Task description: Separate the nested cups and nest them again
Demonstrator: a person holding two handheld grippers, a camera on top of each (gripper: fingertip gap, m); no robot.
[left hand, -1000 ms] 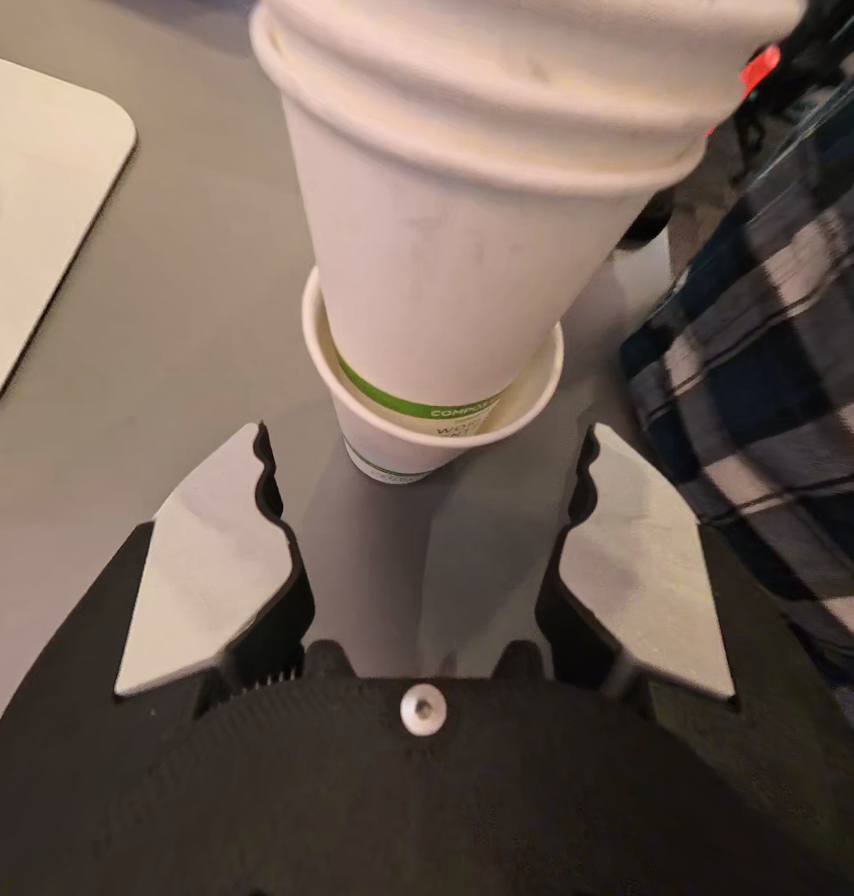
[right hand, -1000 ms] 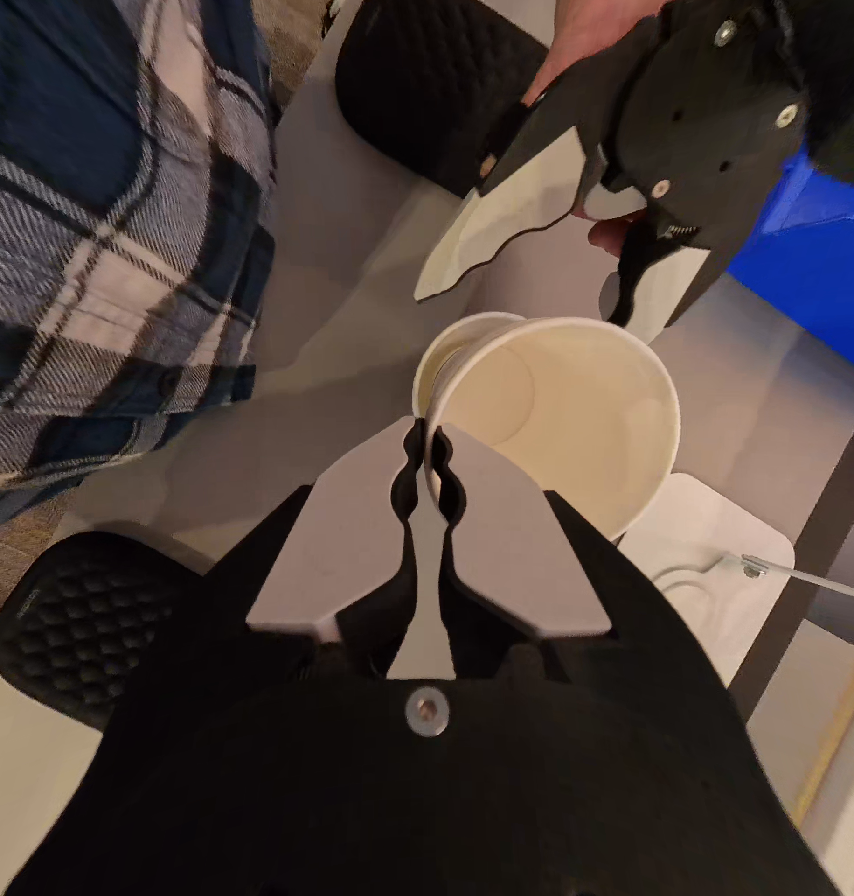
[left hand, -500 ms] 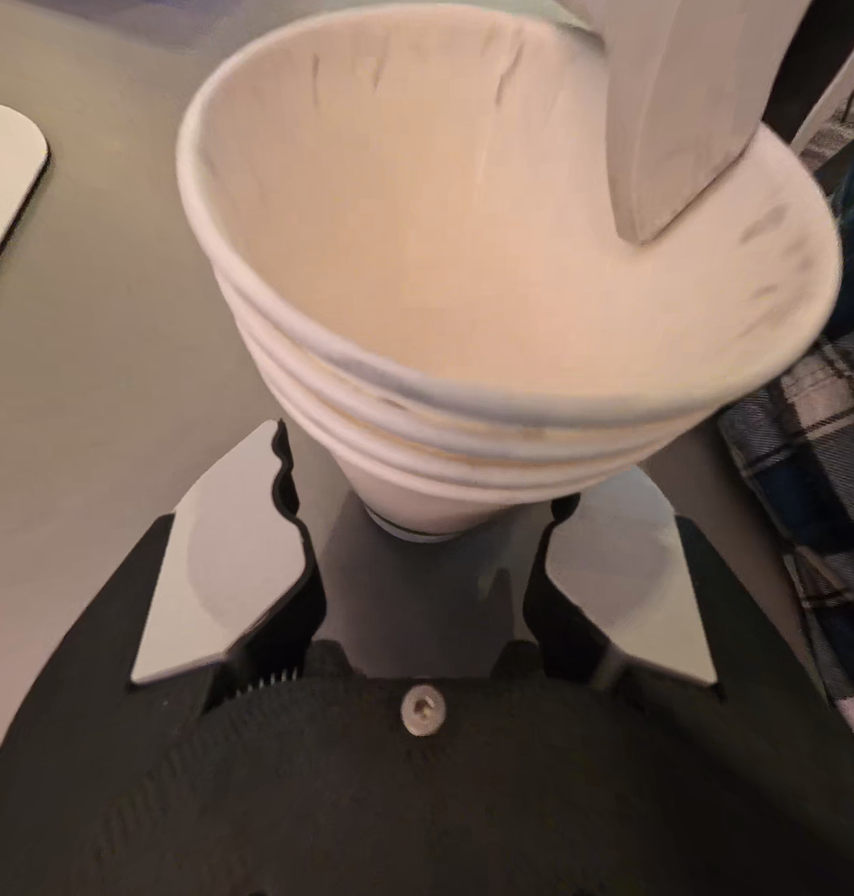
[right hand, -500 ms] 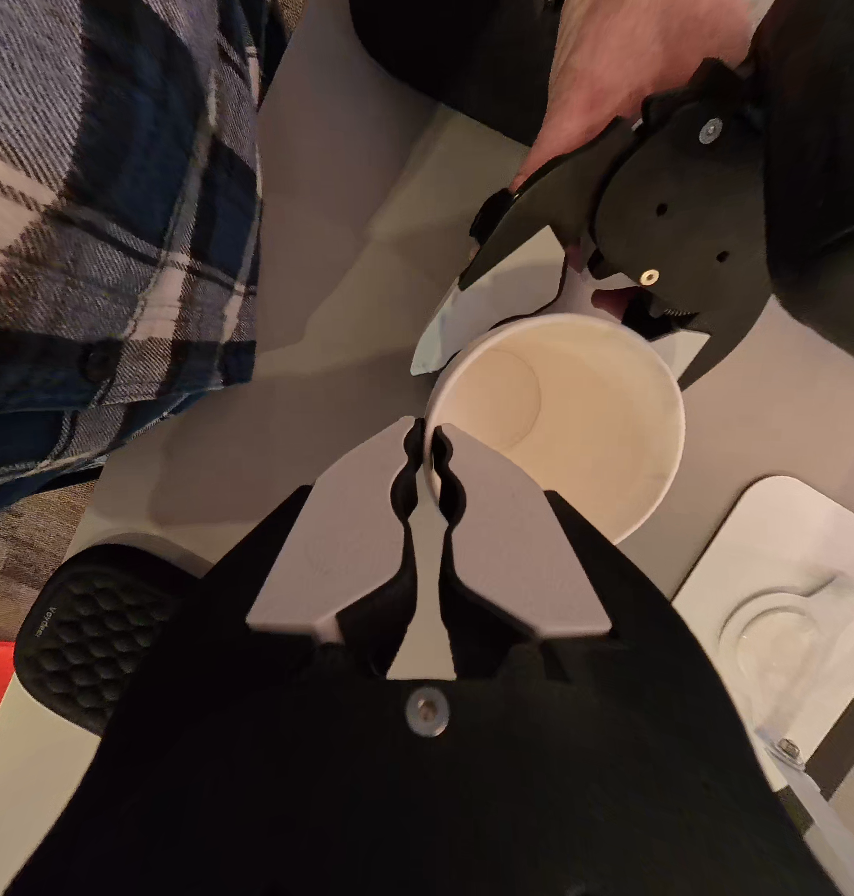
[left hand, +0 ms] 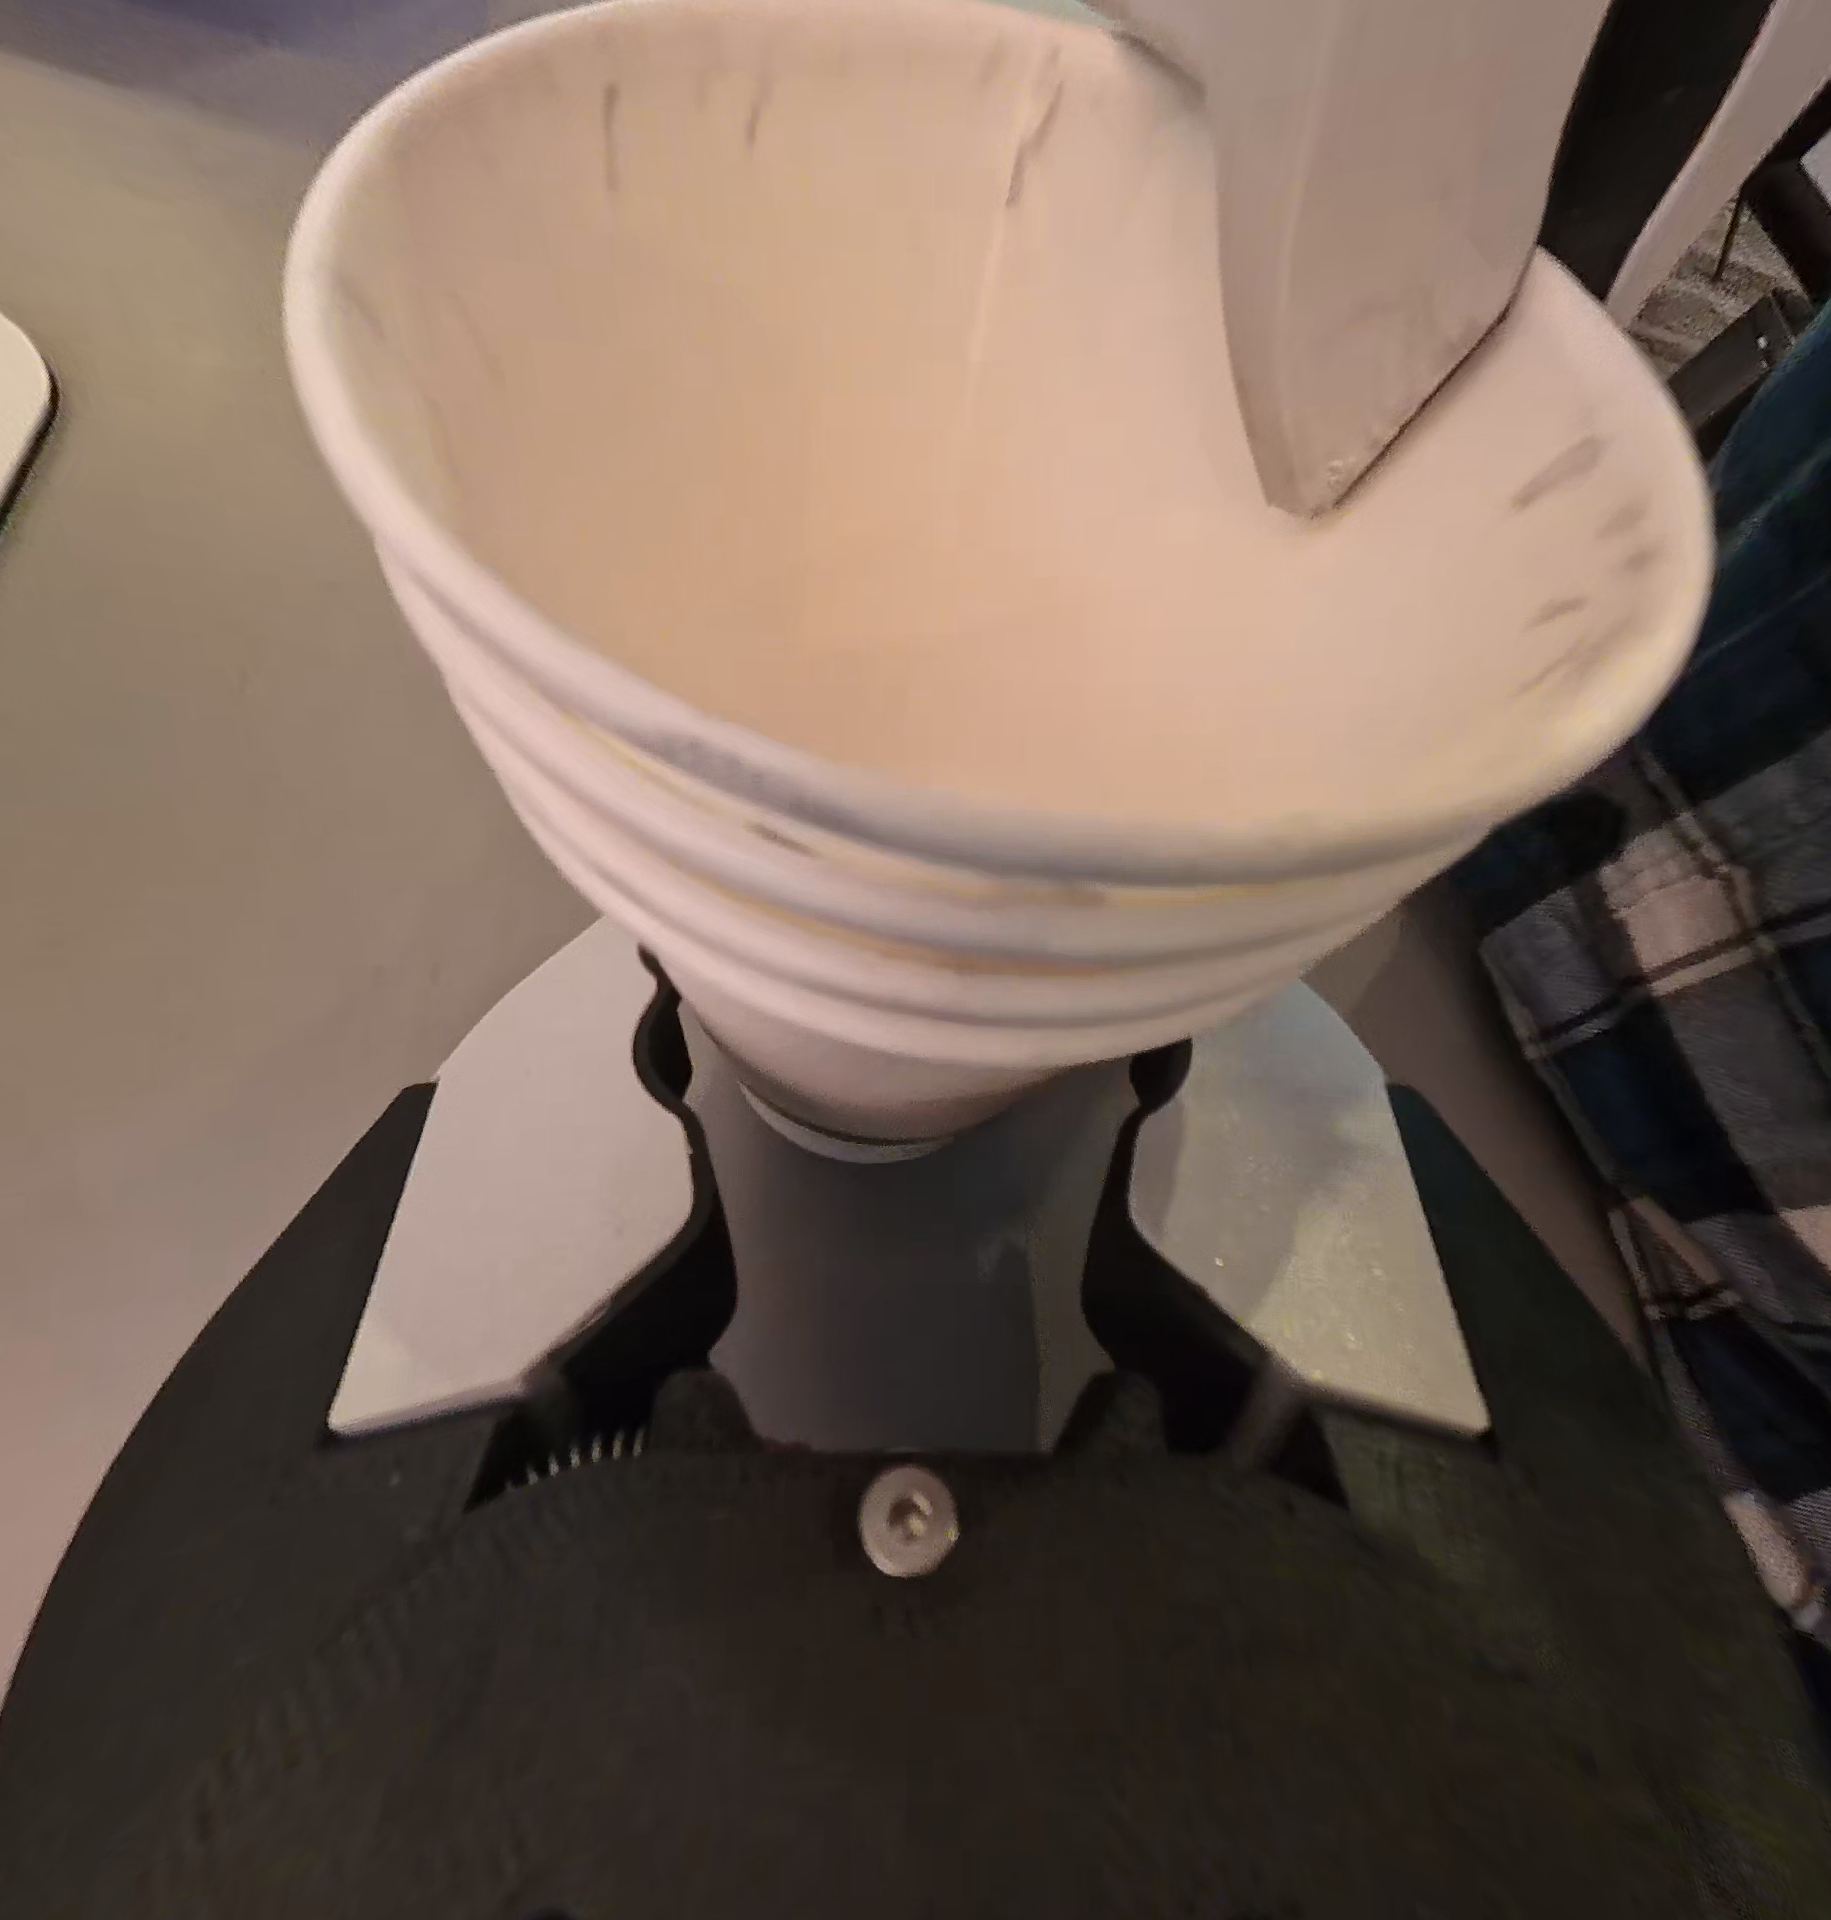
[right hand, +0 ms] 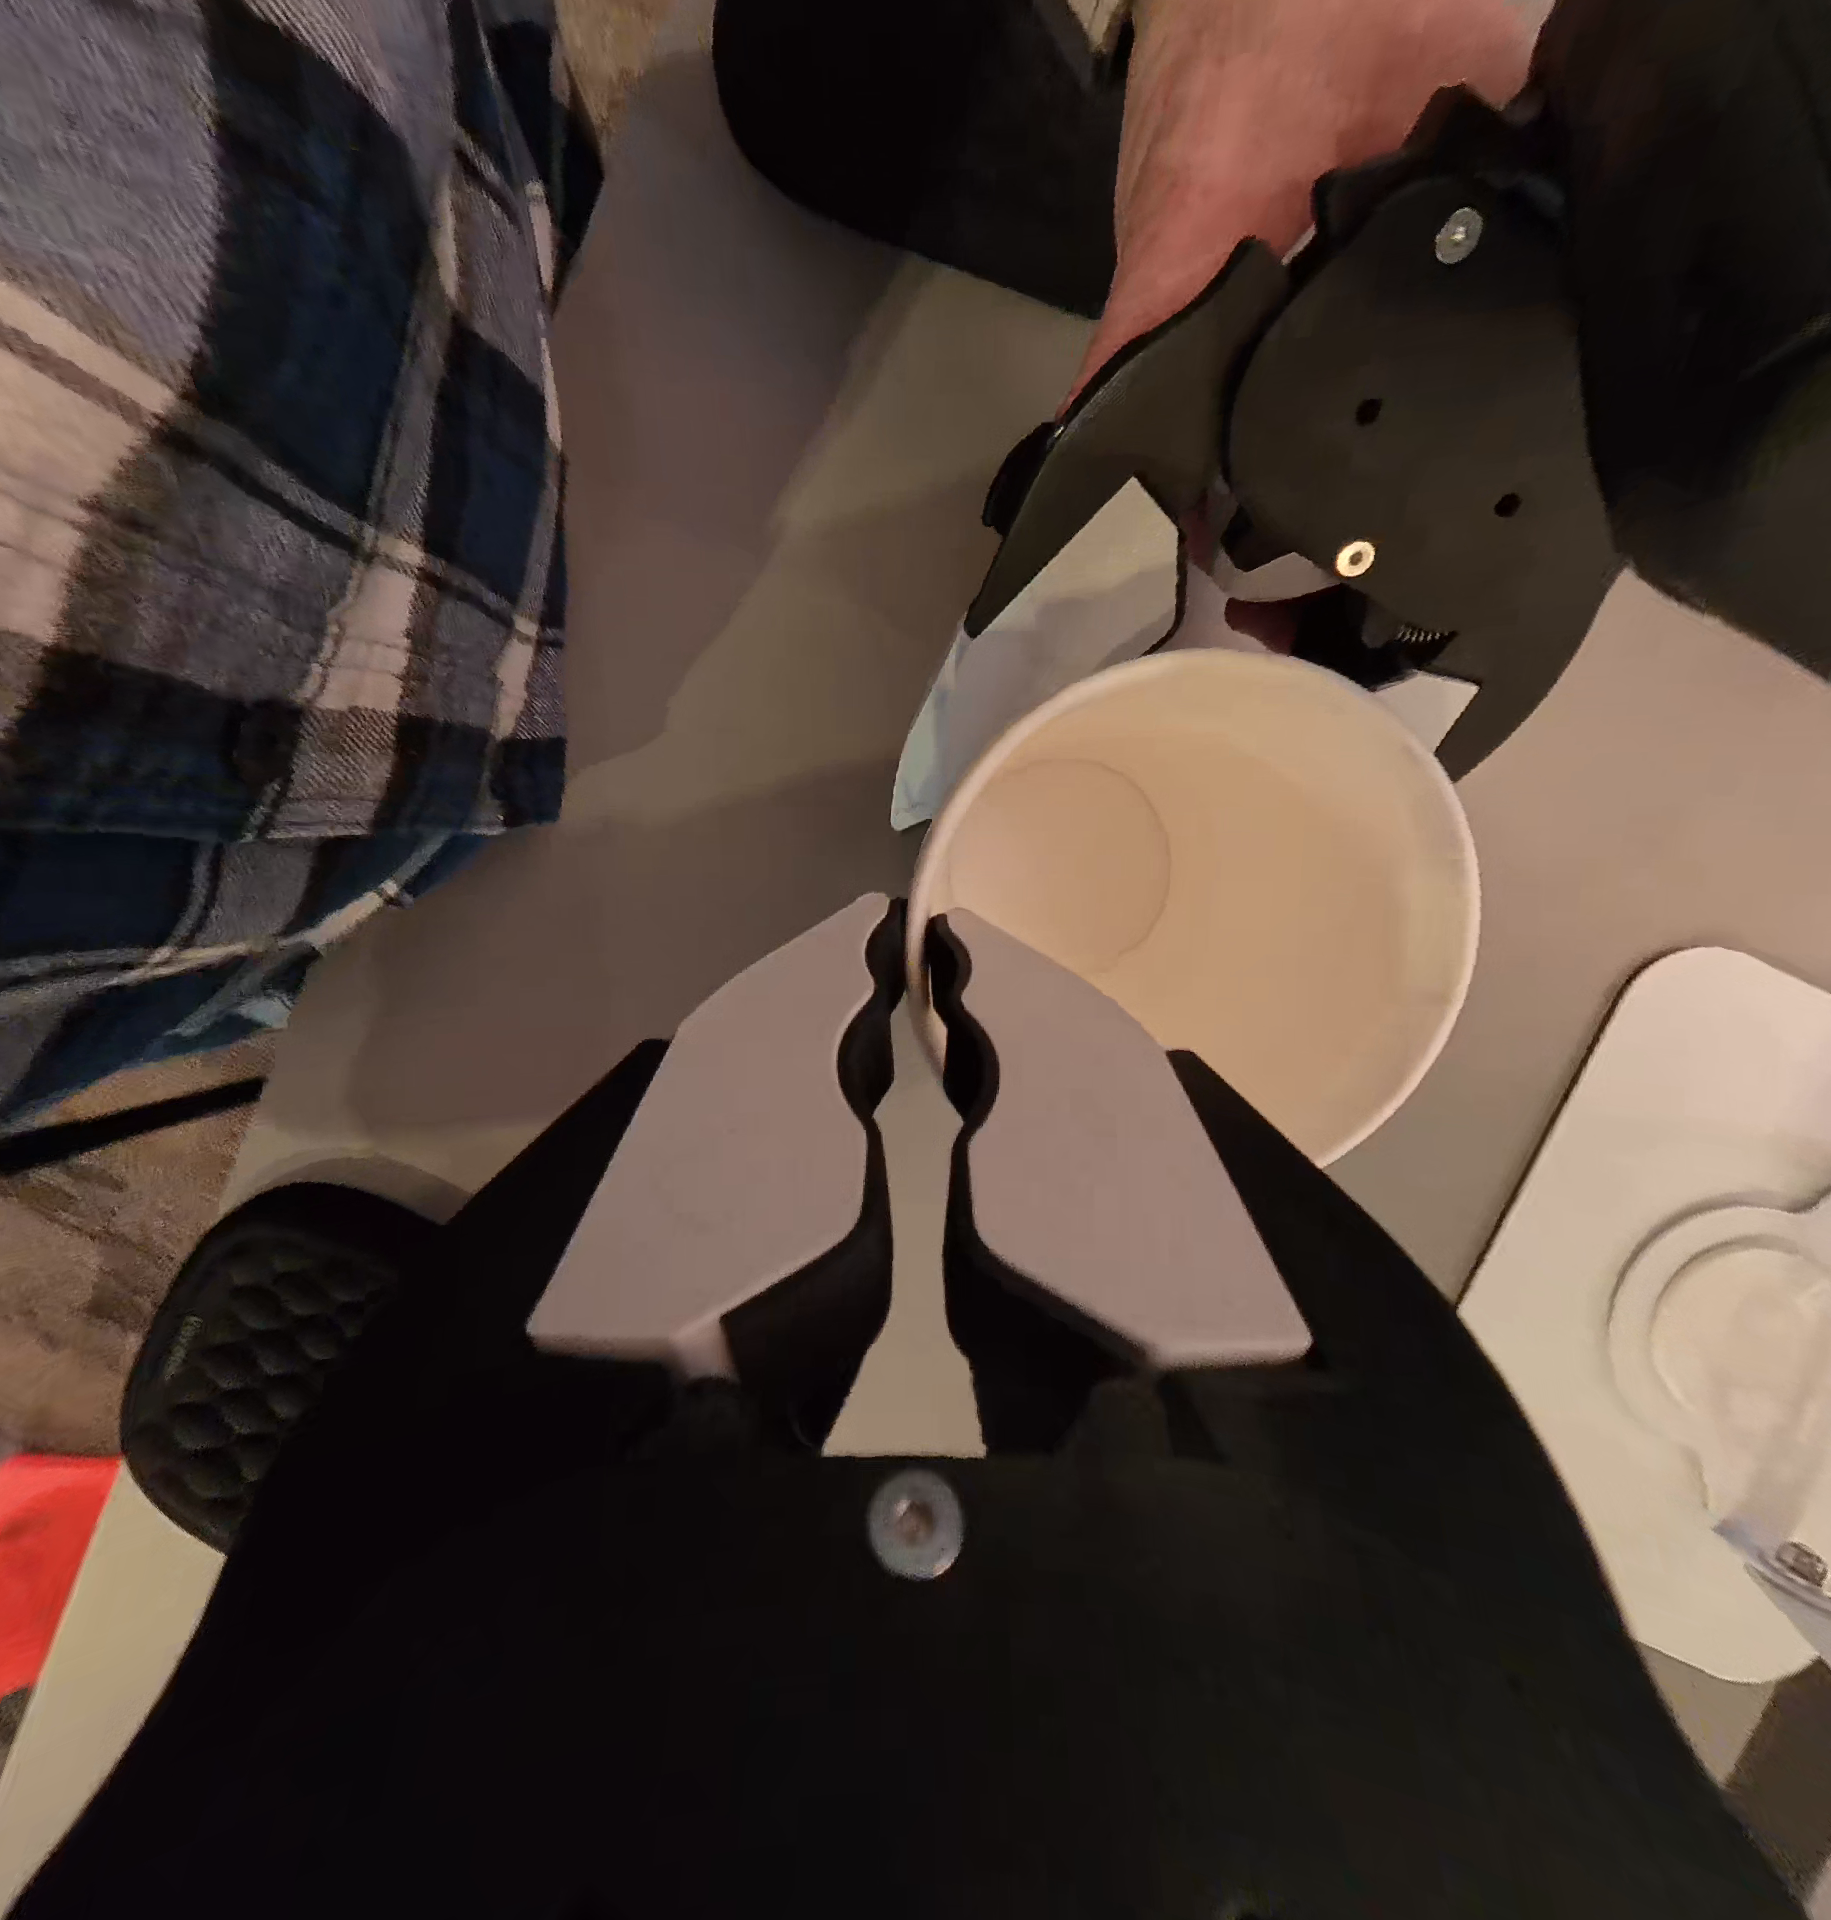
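Cups nested again, 4 rims showing; re-nesting looks nearly done. Right gripper pinches top rim. Left gripper brackets stack base, contact unclear.

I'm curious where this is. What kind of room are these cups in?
Probably an office or workroom: a plain grey desk, black mesh chair parts beside it, and stacked white paper cups in the kind used for coffee.

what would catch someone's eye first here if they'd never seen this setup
The stack of nested white paper cups fills the left wrist view, its narrow base between the left gripper's fingers. The right gripper pinches the top cup's rim. A plaid shirt sits beside the grey table.
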